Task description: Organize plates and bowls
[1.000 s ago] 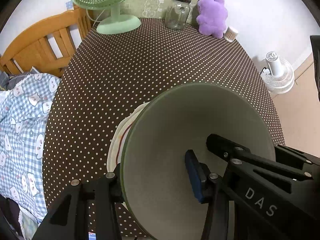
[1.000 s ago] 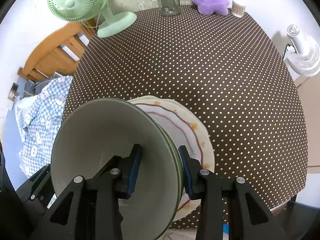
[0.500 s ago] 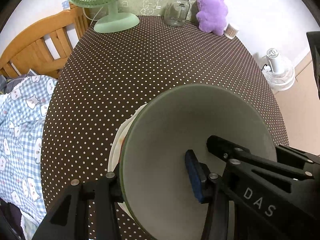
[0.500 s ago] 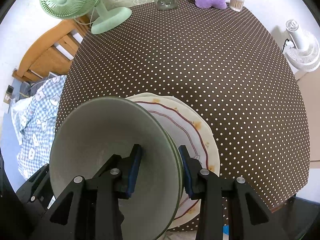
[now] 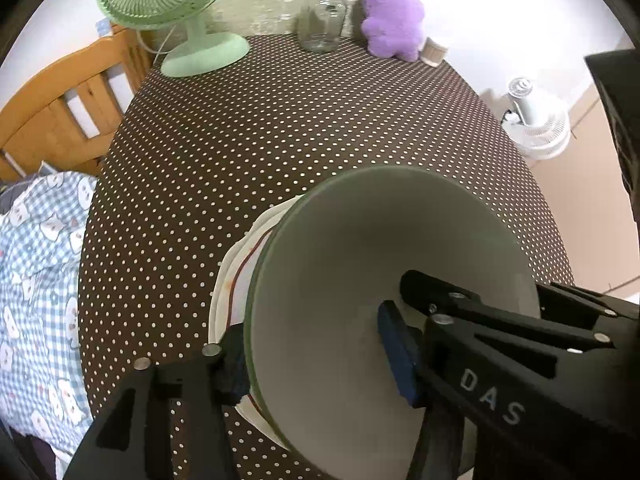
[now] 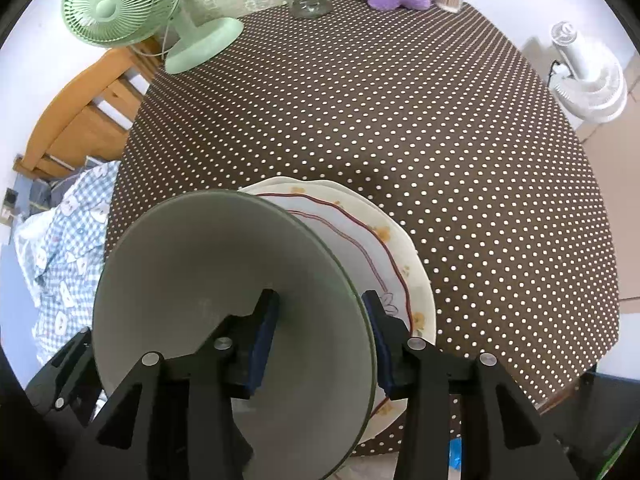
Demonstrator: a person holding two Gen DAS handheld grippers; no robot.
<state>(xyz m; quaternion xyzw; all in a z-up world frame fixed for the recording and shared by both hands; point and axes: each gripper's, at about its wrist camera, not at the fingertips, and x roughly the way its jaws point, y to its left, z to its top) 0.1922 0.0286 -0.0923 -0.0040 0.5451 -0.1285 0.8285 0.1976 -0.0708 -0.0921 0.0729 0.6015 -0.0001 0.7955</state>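
Brown polka-dot counter carries pale-green glazed bowl atop white floral plate; both hand-held grippers, left and right, just easing open astride its rim—stiff, slick, breakable, best rim-held.

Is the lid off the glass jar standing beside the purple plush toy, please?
No, in the left wrist view the glass jar next to the purple plush toy has its dark lid on.

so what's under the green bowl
The green bowl sits on a white plate with a red wavy line and yellow flowers, on the dotted tablecloth. The plate's middle is covered by the bowl; whether more plates lie beneath cannot be told.
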